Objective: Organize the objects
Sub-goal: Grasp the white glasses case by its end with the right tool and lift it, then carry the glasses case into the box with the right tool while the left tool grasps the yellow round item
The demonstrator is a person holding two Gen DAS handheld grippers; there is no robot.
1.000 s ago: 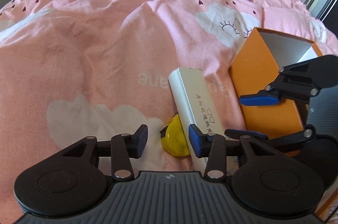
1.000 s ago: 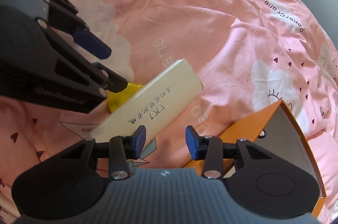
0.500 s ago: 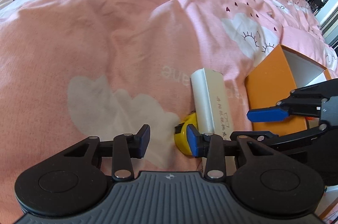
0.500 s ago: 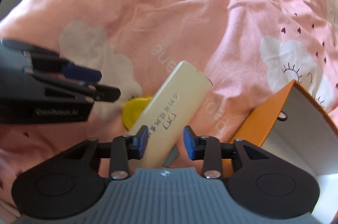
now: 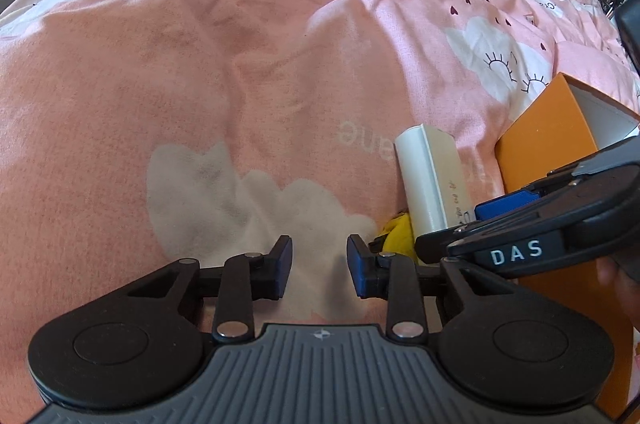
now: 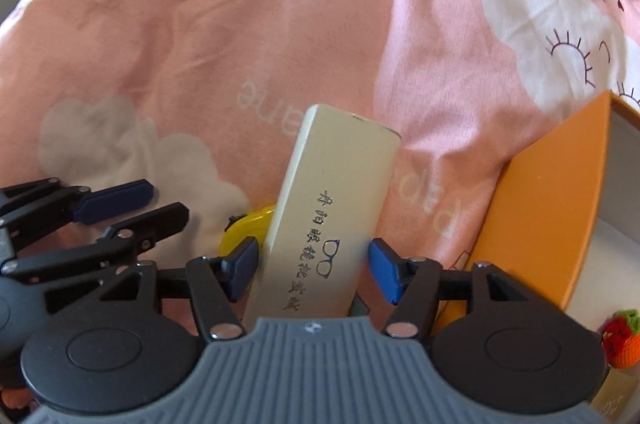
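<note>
One cream case [image 6: 332, 208], one yellow item [image 6: 246, 230] (half hidden), one orange box [image 6: 548, 192], one knitted toy [image 6: 622, 342].

On the bedspread [image 6: 280, 24], the glasses case [image 6: 332, 208] lies between the tape measure [image 6: 244, 228] on its left and the box [image 6: 548, 204] on its right.

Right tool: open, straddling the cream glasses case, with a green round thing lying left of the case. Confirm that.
Not green. The round thing beside the cream glasses case is yellow, as the right wrist view shows. The right tool is open, straddling the case.
</note>
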